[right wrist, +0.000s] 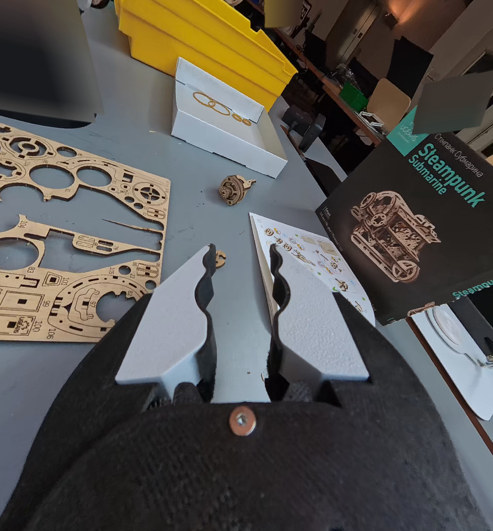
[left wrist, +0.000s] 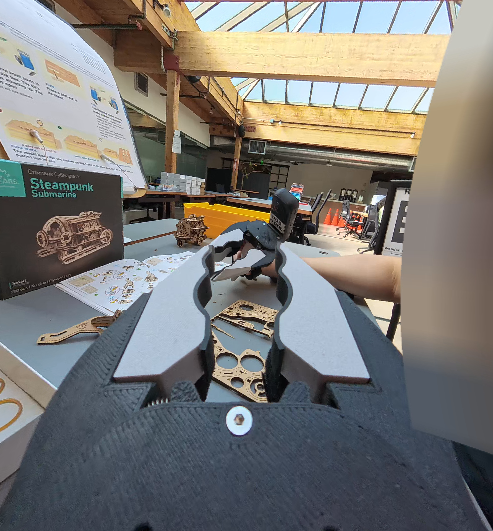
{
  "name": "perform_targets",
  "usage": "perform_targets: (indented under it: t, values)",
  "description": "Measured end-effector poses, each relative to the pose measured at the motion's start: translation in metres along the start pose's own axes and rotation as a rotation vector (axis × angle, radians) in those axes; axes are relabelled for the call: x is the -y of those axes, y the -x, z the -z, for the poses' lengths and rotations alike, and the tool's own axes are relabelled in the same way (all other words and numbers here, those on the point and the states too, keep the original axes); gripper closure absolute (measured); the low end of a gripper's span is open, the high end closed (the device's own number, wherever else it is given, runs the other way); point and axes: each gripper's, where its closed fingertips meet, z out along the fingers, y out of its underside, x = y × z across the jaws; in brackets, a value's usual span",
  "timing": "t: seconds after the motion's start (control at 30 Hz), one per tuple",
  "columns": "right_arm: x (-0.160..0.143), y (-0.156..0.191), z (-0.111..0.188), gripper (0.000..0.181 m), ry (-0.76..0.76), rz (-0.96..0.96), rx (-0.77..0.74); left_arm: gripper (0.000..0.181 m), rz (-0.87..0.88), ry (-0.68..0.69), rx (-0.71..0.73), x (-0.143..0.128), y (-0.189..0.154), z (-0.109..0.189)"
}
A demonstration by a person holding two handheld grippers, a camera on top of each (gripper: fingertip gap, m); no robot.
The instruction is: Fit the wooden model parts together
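Note:
My left gripper [left wrist: 243, 253] is open and empty, held above a laser-cut plywood sheet [left wrist: 245, 316] with several parts punched out. My right gripper [right wrist: 241, 250] is open and empty, low over the grey table. It also shows in the left wrist view [left wrist: 220, 265], beyond my left fingers. A small loose wooden part [right wrist: 220, 257] lies just beside its left fingertip. A small round wooden sub-assembly [right wrist: 233, 189] lies farther ahead. The plywood sheet [right wrist: 67, 230] lies to the right gripper's left. A partly built wooden model [left wrist: 190, 230] stands at the back of the table.
The dark kit box [left wrist: 52, 230] [right wrist: 411, 230] stands by an open instruction booklet [left wrist: 124, 278] [right wrist: 305, 258]. A flat wooden tool [left wrist: 72, 329] lies at left. A white tray [right wrist: 225, 149] holds rubber bands. A yellow bin [right wrist: 205, 43] sits behind. A person's forearm [left wrist: 354, 275] reaches in.

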Motion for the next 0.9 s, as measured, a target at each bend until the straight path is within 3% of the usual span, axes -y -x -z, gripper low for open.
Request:
perform_targets:
  t: [0.1,0.23,0.3,0.37,0.67,0.9]
  values:
    - [-0.008,-0.028,0.006,0.148,0.091,0.047,-0.201,0.139,0.013,0.004,0.029,-0.002,0.006,0.001]
    - [-0.015,-0.107,0.065,0.148,0.220,-0.009,-0.786,0.136,0.039,-0.017,0.077,0.002,0.015,0.005]
    - [-0.029,-0.120,0.085,0.132,0.284,-0.097,-0.904,0.133,0.038,-0.016,0.095,0.001,0.018,0.005]
    - [-0.042,-0.128,0.102,0.129,0.363,-0.119,-0.998,0.132,0.022,0.000,0.100,0.000,0.017,0.004]
    - [-0.064,-0.133,0.122,0.130,0.435,-0.190,-1.070,0.129,-0.067,0.039,0.141,0.000,0.016,0.005]
    - [-0.065,-0.129,0.120,0.130,0.410,-0.209,-1.043,0.132,-0.125,0.068,0.282,0.003,0.043,0.014]
